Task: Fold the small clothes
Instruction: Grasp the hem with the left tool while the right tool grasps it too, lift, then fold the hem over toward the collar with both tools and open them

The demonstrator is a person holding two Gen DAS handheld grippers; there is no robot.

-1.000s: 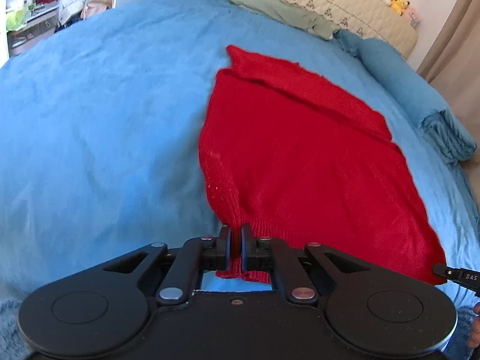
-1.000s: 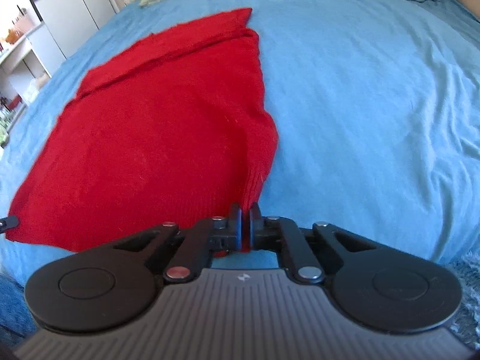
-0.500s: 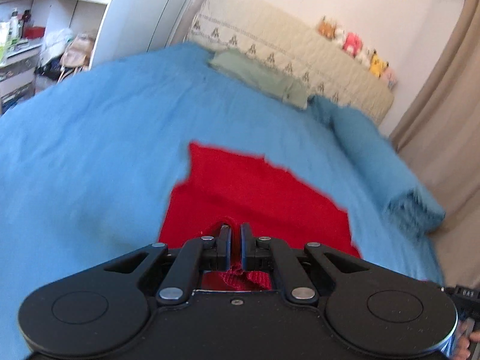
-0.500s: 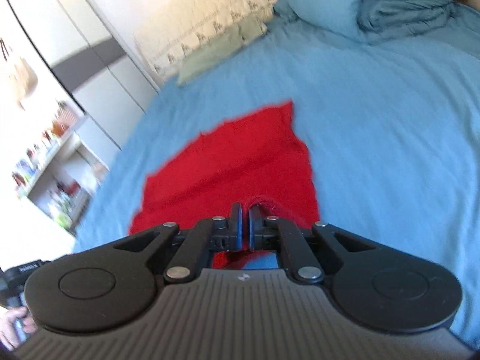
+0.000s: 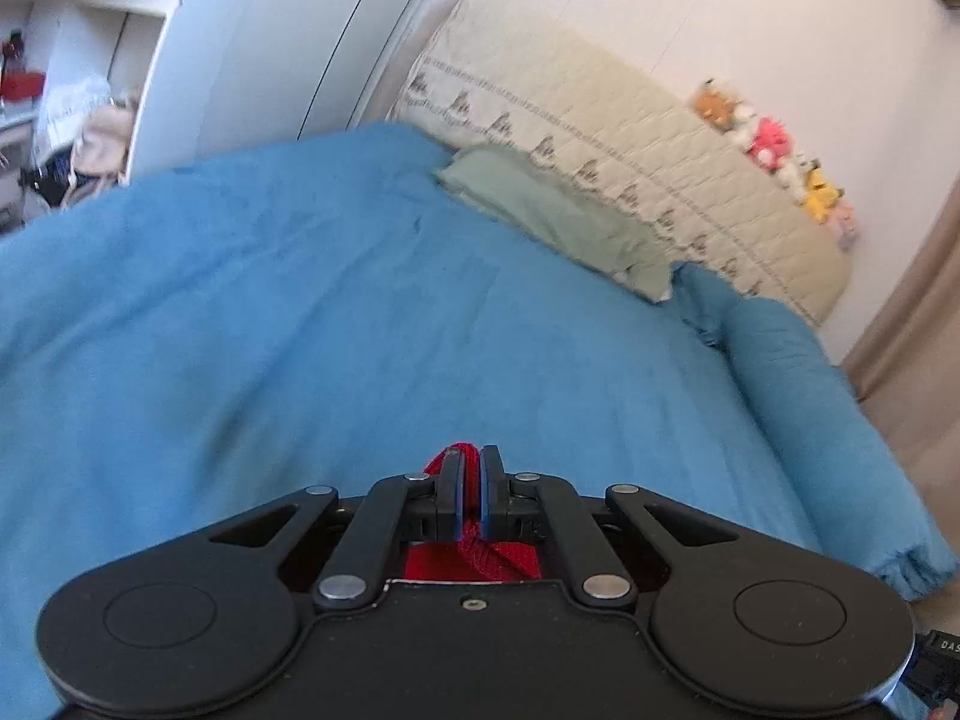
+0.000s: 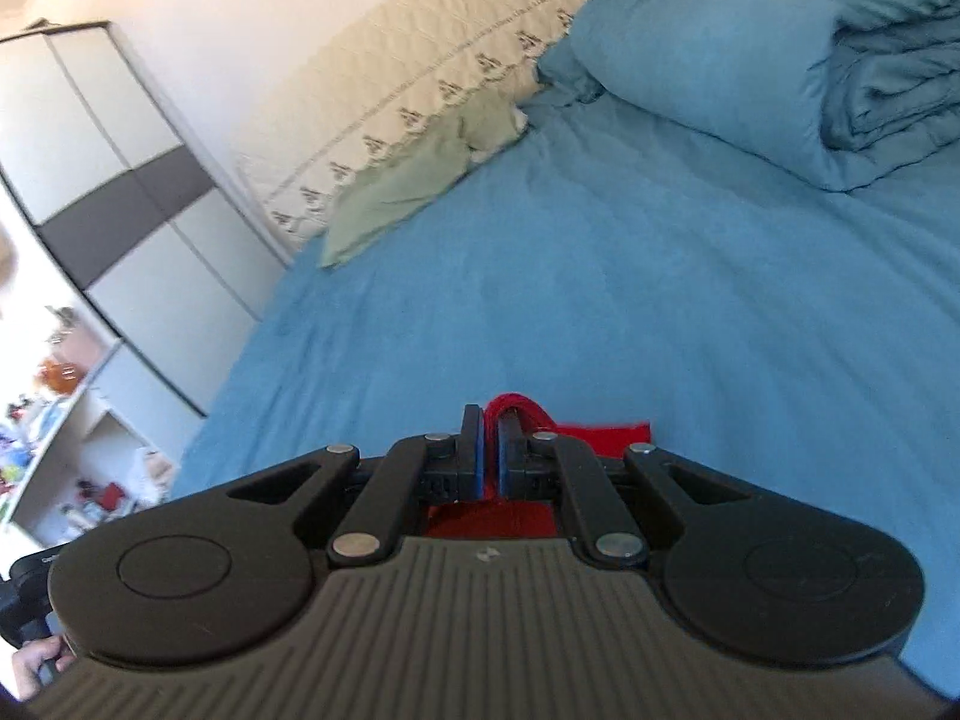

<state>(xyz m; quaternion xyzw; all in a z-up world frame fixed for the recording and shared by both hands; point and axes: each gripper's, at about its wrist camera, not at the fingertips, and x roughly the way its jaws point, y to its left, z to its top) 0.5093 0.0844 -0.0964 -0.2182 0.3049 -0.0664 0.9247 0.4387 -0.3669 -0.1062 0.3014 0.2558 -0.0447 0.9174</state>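
My left gripper (image 5: 471,461) is shut on an edge of the red knit garment (image 5: 474,558), which bunches between the fingers and hangs below, mostly hidden behind the gripper body. My right gripper (image 6: 491,427) is shut on another edge of the same red garment (image 6: 600,437); a strip of it shows just right of the fingers, the rest is hidden. Both grippers are lifted above the blue bedspread (image 5: 300,312) and point toward the head of the bed.
A pale green pillow (image 5: 552,216) lies by the quilted cream headboard (image 5: 630,138). A folded blue duvet (image 6: 780,78) lies on the right side of the bed. A wardrobe (image 6: 108,192) and cluttered shelves (image 6: 66,420) stand to the left.
Both grippers rose and tilted up, lifting the garment's near edge and carrying it toward the headboard. The spread red garment has dropped out of view beneath the grippers.
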